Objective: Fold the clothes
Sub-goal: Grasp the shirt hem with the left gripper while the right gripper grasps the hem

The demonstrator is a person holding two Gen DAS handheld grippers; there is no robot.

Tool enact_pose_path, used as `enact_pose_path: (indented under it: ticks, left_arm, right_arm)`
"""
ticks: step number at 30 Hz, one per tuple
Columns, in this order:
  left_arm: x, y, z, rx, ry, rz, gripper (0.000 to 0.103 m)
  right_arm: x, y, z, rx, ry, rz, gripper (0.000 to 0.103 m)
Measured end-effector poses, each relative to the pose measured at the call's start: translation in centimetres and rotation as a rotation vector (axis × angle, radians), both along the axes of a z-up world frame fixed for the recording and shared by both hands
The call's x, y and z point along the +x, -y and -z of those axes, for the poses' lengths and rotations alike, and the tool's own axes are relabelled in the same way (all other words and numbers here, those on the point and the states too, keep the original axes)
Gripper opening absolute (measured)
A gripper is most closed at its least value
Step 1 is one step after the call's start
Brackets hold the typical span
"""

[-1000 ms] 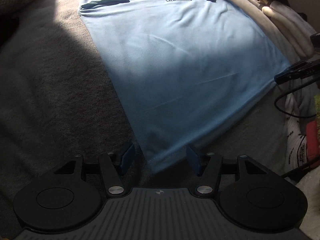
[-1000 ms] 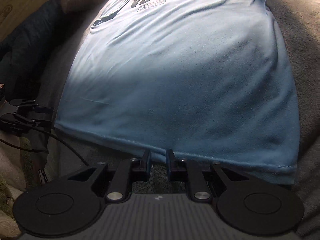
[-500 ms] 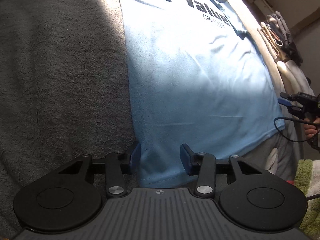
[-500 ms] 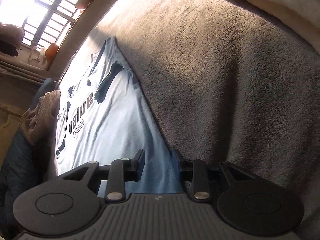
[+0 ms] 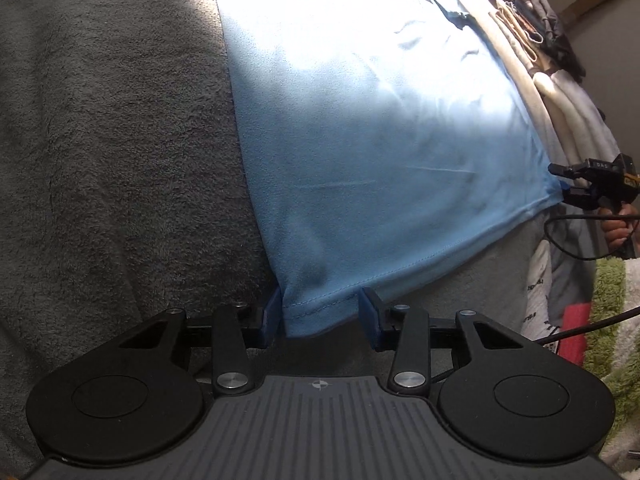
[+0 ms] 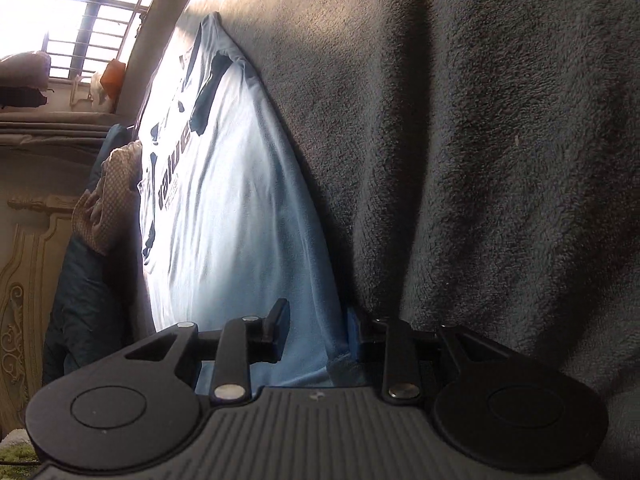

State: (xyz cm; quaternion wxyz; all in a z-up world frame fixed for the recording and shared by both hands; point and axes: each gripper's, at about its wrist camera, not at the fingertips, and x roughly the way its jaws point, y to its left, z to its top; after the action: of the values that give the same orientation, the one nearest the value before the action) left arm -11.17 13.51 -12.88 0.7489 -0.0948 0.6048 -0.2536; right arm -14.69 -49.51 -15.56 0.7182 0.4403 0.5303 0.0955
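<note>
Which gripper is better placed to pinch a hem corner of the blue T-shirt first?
Probably the left gripper: the T-shirt corner lies squarely between its open fingers. The right gripper straddles only the shirt's edge.

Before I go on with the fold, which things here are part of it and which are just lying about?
Job: light blue T-shirt, left tongs at one hem corner, right tongs at the other.
Lying about: grey blanket, stacked clothes, patterned cloth.
</note>
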Motion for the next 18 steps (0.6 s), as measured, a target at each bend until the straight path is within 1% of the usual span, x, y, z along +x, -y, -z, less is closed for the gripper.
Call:
enact_pose_path:
  ticks: [5,7,9,12,14,15,16,18]
  left_arm:
    - [0.4,0.7,-0.4,0.028,0.064,-0.024,0.041]
    - [0.3,0.8,-0.2,0.035,0.072,-0.030,0.043]
    - [-0.1,0.8,-0.1,0.030,0.067,-0.033,0.044]
    - [-0.7,0.8,0.1,0.011,0.045,-0.027,0.044]
    - [-0.7,0.6,0.2,-0.001,0.038,-0.036,0.042]
    - [-0.7,0.6,0.2,-0.004,0.034,-0.042,0.041]
    - [-0.7,0.5,0.3,-0.007,0.030,-0.046,0.041]
    - [-0.6,0.5,0.3,-0.009,0.026,-0.050,0.040]
  right_arm:
    - [1.0,0.9,-0.4,-0.041,0.037,0.061,0.031]
    - [1.0,0.8,0.0,-0.041,0.037,0.075,0.031]
    - [0.6,0.4,0.4,-0.029,0.037,0.055,0.031]
    - [-0.2,-0.4,1.0,0.003,0.007,0.002,0.031]
    - [-0.8,-0.6,1.0,0.016,0.008,-0.016,0.031]
    - [-1.0,-0.8,1.0,0.017,0.012,-0.025,0.027]
    - [-1.0,-1.1,0.9,0.009,0.016,-0.047,0.021]
    - [-1.1,-1.7,0.6,-0.013,0.025,-0.092,0.016]
